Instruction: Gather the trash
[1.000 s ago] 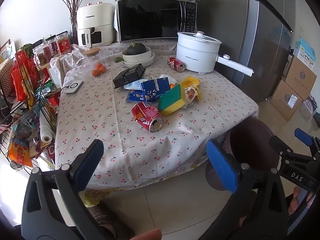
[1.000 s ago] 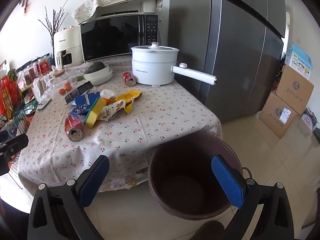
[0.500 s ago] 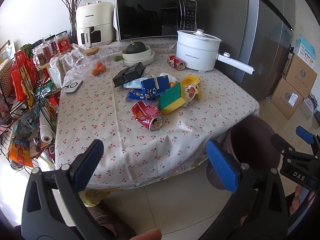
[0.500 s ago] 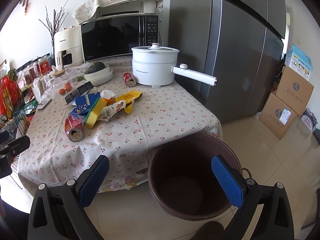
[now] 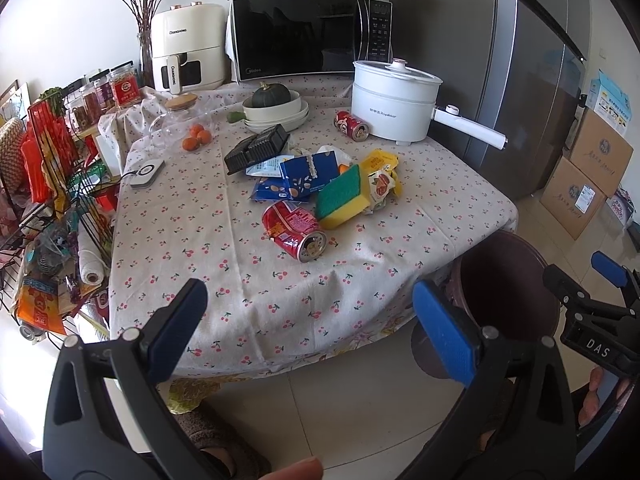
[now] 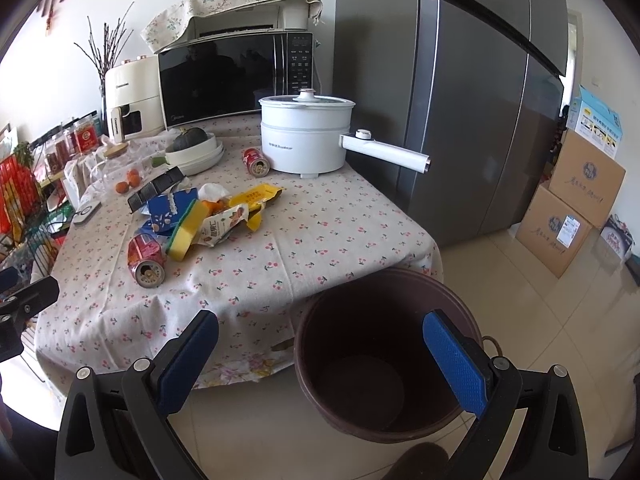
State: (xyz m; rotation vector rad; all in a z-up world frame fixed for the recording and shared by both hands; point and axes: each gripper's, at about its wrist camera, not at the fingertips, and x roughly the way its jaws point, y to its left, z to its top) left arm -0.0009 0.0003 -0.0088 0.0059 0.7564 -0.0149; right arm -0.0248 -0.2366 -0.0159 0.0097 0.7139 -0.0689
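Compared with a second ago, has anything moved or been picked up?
Almost nothing: the left gripper rose very slightly, and the right gripper barely shifted. Both remain open and empty. The crushed red can, yellow-green sponge, snack wrappers and brown plastic bin are unmoved.

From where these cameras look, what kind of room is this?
Most likely a home kitchen or dining corner: a microwave, a tall grey fridge and an electric cooking pot surround a cloth-covered table.

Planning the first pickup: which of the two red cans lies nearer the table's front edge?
The crushed red can beside the yellow-green sponge; the other red can lies far back by the white pot.
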